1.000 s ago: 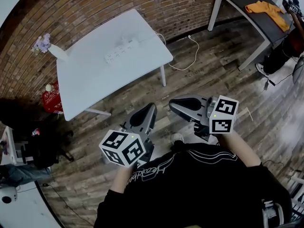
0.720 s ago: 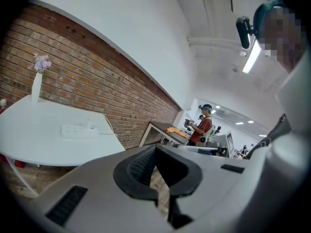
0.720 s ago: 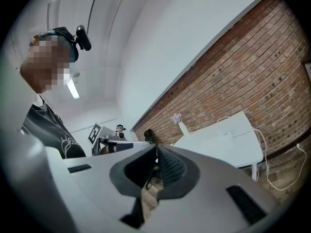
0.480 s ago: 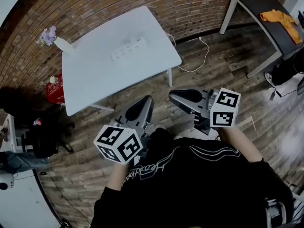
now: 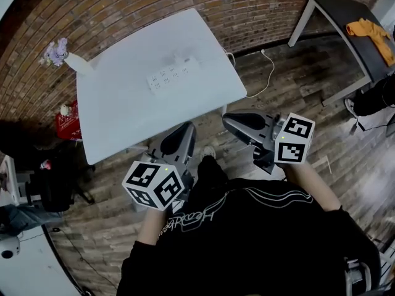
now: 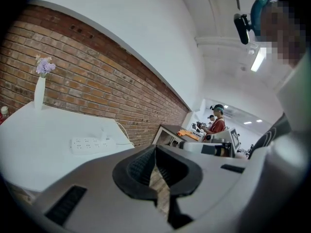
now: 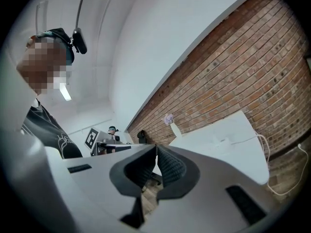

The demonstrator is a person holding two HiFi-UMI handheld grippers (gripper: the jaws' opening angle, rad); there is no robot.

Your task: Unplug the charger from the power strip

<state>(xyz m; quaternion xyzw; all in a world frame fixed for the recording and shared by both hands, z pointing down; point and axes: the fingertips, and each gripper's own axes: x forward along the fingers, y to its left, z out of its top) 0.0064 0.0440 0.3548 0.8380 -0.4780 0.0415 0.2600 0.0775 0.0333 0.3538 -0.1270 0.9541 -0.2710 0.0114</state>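
Closed and empty, the left tongs [image 5: 184, 131] and right tongs [image 5: 233, 119] were held short of the tabletop [image 5: 123, 116], where the charger [image 5: 183, 61] sat plugged into the power strip [image 5: 166, 76], apparently out of reach.

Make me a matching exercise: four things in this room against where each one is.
Things:
1. power strip
2. vase
3. orange cloth
4. cable

Places:
A. on the dark table
B. standing at a corner of the white table, by the brick wall
C. lying flat on the white table
D. trailing over the wood floor

Pairs: 1-C, 2-B, 3-A, 4-D
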